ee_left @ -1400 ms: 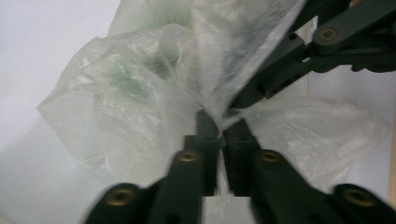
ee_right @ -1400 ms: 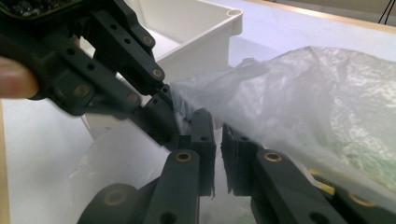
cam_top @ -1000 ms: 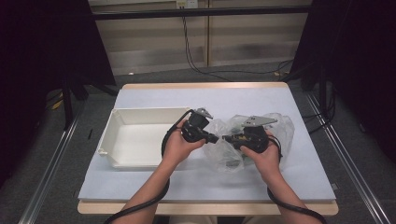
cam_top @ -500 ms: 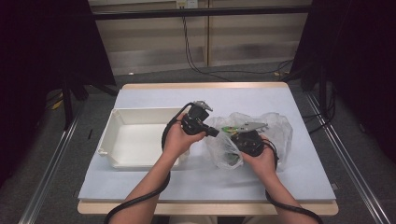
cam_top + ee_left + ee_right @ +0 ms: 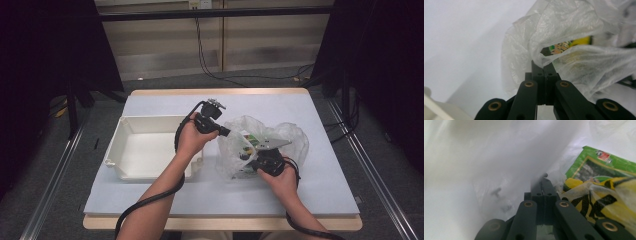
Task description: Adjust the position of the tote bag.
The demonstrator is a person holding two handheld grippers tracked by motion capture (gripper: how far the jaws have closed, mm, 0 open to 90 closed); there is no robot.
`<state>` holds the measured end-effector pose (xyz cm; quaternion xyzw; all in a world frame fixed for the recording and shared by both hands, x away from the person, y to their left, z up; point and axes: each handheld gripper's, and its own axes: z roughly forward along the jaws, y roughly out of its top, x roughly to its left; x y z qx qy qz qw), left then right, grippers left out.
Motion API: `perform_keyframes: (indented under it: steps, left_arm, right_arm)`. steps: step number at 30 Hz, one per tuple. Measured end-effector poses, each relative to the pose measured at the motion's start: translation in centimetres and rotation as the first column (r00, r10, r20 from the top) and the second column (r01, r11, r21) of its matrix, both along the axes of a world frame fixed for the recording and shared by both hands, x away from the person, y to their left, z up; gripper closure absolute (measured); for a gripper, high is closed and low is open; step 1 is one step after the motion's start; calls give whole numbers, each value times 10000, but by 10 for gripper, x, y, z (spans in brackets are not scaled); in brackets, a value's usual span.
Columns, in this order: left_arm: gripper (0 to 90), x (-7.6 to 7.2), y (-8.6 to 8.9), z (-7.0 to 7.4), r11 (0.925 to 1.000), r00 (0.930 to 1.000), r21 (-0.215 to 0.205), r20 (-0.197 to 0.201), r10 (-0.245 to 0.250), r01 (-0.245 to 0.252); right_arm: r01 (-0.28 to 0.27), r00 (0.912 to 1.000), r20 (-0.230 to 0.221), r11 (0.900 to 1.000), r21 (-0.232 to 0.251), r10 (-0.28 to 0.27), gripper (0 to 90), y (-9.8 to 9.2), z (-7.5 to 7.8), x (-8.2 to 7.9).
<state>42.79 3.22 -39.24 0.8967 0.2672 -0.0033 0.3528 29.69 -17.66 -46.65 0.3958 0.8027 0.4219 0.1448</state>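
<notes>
A white tray (image 5: 150,150) lies at nine o'clock on the pale surface (image 5: 310,190), and a crumpled clear plastic bag (image 5: 290,137) with coloured packets inside lies at three o'clock. The left gripper (image 5: 227,133) reaches from the tray's side and meets the bag's ten o'clock edge. The right gripper (image 5: 250,156) touches the bag at six o'clock, a grey plate on top of it.
</notes>
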Motion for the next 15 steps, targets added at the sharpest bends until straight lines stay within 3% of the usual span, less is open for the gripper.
perform_keyframes:
  steps: [4, 8, 15]
  left_arm:
    - [900, 11, -1, -3, 9993, 9999, 364, -18, 120, -119]
    - [900, 19, -9, -10, 9988, 9997, 476, -230, 114, -103]
    - [900, 29, -25, -23, 9984, 9976, 550, -662, 182, -145]
  right_arm:
    - [-21, 10000, 36, 9998, 210, 21, 900, -1, -2, -12]
    - [-256, 9996, 144, 9994, 254, 253, 900, 0, -3, -23]
    - [-332, 9994, -75, 9993, 169, 333, 900, 0, -9, -34]
